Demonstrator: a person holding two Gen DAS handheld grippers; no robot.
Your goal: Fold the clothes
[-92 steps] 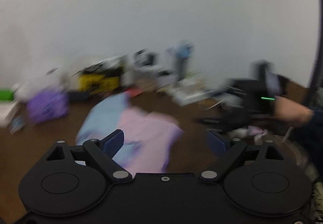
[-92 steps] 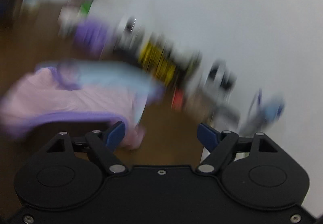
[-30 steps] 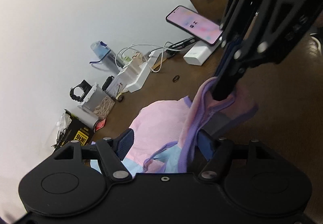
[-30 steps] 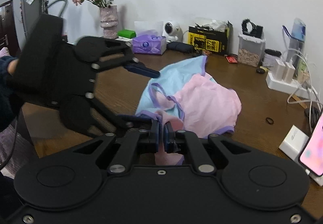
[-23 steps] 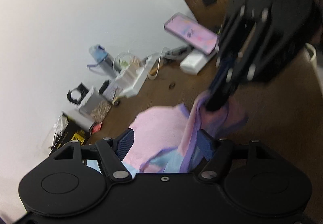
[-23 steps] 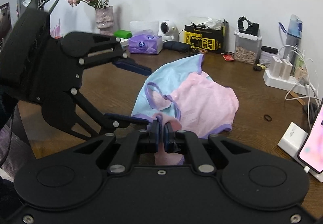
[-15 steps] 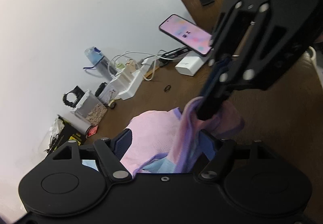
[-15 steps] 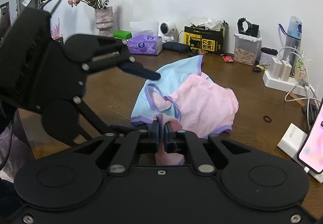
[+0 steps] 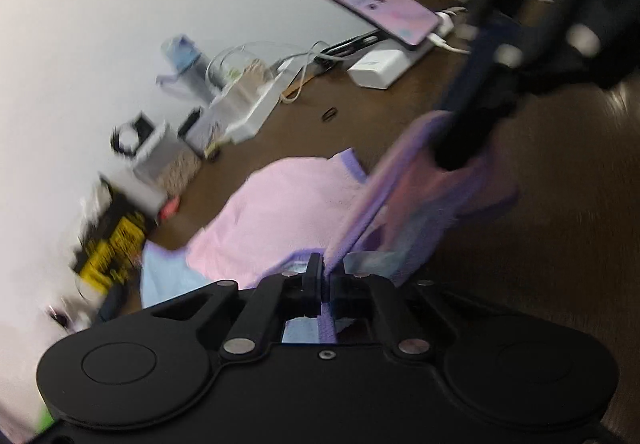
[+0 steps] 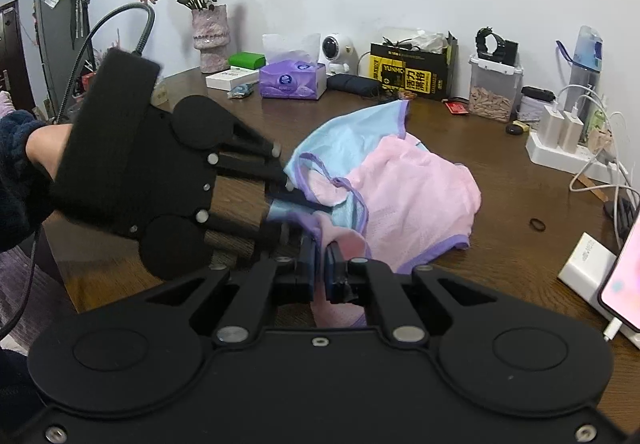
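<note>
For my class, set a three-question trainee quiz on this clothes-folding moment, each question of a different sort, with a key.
1. True or false: the right gripper is shut on the pink and light-blue garment with purple trim.
2. Multiple choice: the left gripper pinches (a) the garment's purple-trimmed edge, (b) a white cable, (c) nothing.
3. Fill in: the small black ring lies on the dark brown wooden ____, apart from the garment.

Key: 1 true; 2 a; 3 table.
</note>
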